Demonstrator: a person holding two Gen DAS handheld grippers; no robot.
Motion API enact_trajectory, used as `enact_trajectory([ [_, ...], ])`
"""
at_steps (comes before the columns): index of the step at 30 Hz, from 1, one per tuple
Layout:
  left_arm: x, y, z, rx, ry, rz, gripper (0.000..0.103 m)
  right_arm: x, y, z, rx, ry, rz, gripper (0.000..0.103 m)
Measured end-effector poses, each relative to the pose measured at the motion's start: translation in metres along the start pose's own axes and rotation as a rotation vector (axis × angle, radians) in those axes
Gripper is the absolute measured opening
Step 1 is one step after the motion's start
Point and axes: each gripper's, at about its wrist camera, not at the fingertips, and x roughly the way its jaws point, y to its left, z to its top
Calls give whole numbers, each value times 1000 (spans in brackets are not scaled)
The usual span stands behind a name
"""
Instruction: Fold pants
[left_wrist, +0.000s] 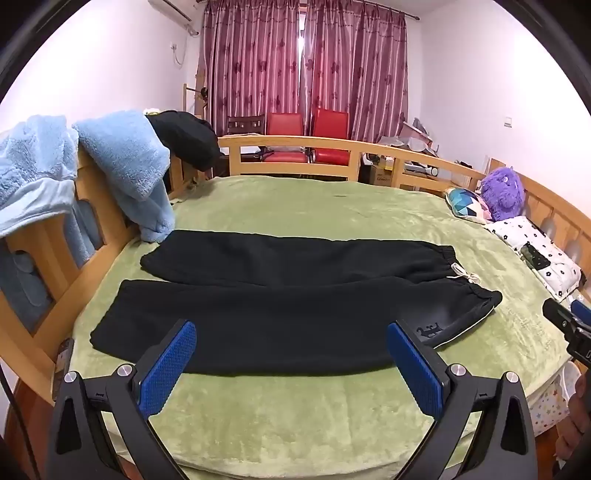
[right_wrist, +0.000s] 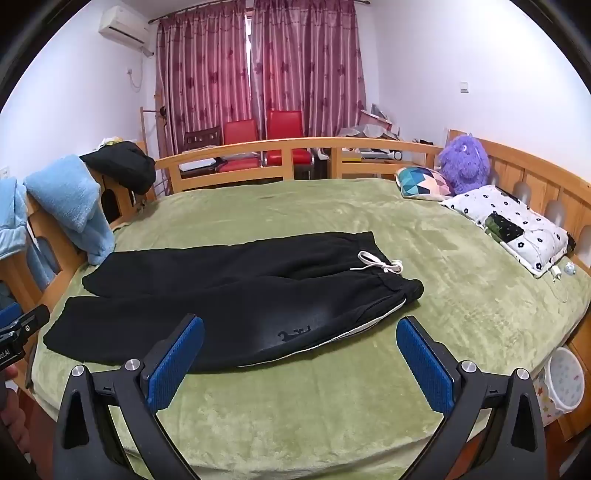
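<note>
A: Position of pants (left_wrist: 288, 306)?

B: Spread flat on green blanket (left_wrist: 332, 417), laid crosswise, unfolded. Waistband to the right, both cuffs to the left, close to the wooden side rail (left_wrist: 48, 295).

A: Appearance?

B: Black, thick, fleecy fabric. Two legs side by side, split by a narrow gap widening toward the cuffs. Elastic gathered waistband, white drawstring (right_wrist: 376, 266) tied in a bow and lying on top of it. Small dark embroidered motif (right_wrist: 293, 334) on the near hip. Pale stripe running along the near outer seam below the waist. Cuffs gathered. Near leg slightly longer in view than the far one, reaching further left.

A: Left gripper (left_wrist: 291, 354)?

B: Jaws fully apart, blue pads (left_wrist: 166, 369) facing each other, nothing between them. Held above the near edge of the bed, tilted downward, framing the middle of the near leg. No contact with the cloth.

A: Right gripper (right_wrist: 301, 354)?

B: Likewise spread wide, empty, angled downward, aimed at the hip and waist end. Not touching the fabric. Tip also seen at the right edge of the left wrist view.

A: Surroundings?

B: Light blue fleece garments (left_wrist: 122, 166) hung over the rail, just beyond the cuffs. Purple plush toy (right_wrist: 463, 166) and pillows at the headboard, well apart from the waistband
</note>
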Motion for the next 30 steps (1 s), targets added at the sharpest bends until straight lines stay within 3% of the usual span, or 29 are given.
enact_trajectory([
  [3,-3,-3,-1,24,-24,11,103,3,1,0,3,0,7,103],
  [30,-2,3,3,-18,4,43,103,2,6,-12,2,-13,26,103],
])
